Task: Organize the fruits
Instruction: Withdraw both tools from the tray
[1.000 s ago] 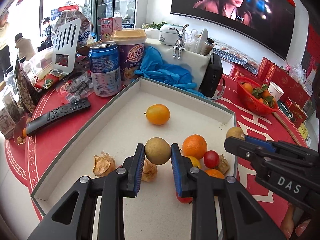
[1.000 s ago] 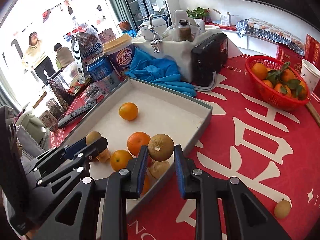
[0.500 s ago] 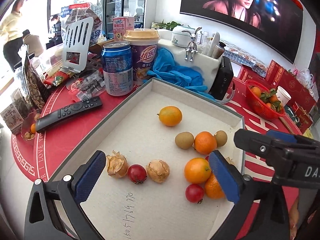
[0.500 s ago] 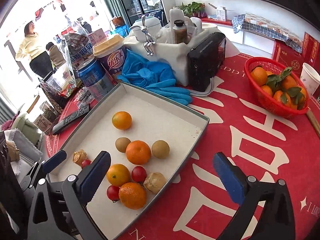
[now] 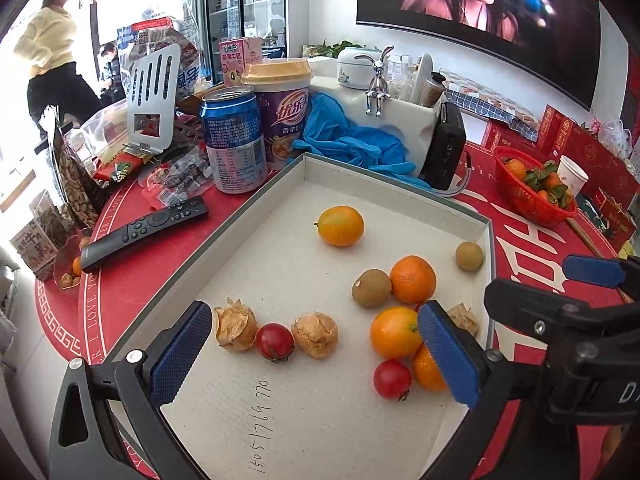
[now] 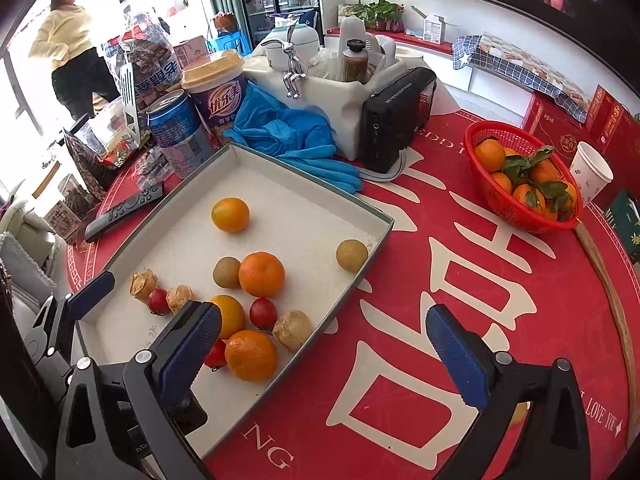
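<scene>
A shallow white tray holds the fruit: several oranges, cherry tomatoes, husked physalis and two brown longans. My left gripper is open and empty, above the tray's near end. My right gripper is open and empty, over the tray's right rim and the red tablecloth; it shows in the left wrist view.
A blue can, a purple cup, a remote, blue gloves and a black device crowd the tray's far side. A red basket of oranges and a paper cup stand at the right.
Both grippers opened and let go of the longans they held, which now lie in the tray. Both grippers pulled back and up. The right-hand longan rolled toward the tray's right wall.
</scene>
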{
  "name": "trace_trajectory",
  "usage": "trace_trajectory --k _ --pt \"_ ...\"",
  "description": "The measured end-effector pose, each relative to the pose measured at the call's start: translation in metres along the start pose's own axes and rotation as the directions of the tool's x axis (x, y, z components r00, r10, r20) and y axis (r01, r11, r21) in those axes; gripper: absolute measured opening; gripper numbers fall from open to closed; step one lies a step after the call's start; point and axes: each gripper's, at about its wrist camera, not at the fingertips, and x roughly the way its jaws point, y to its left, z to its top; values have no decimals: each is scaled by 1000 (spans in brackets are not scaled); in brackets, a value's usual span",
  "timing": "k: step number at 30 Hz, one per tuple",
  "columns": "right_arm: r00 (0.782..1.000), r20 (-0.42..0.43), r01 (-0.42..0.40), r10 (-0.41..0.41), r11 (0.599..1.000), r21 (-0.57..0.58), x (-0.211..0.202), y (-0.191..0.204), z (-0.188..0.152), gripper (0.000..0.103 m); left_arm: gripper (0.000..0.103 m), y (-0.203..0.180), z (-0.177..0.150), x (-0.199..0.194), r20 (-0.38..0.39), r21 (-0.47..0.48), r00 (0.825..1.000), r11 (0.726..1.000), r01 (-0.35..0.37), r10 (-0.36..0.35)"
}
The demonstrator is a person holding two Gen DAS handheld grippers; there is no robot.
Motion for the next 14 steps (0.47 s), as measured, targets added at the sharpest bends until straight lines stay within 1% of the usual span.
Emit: trace_trajectory --k 8,11,14 --pt "1000 -15 6 -6 1000 -9 3 1 -4 103 103 0 0 1 0 8 1000 1000 -12 12" --pt "1000 -20 0 0 1000 -6 4 0 -4 103 103 -3 0 -2 18 29 1000 999 -15 14" --pt "1000 -28 6 -6 1000 -12 5 0 -5 103 103 -7 -1 -3 13 42 1000 999 8 -9"
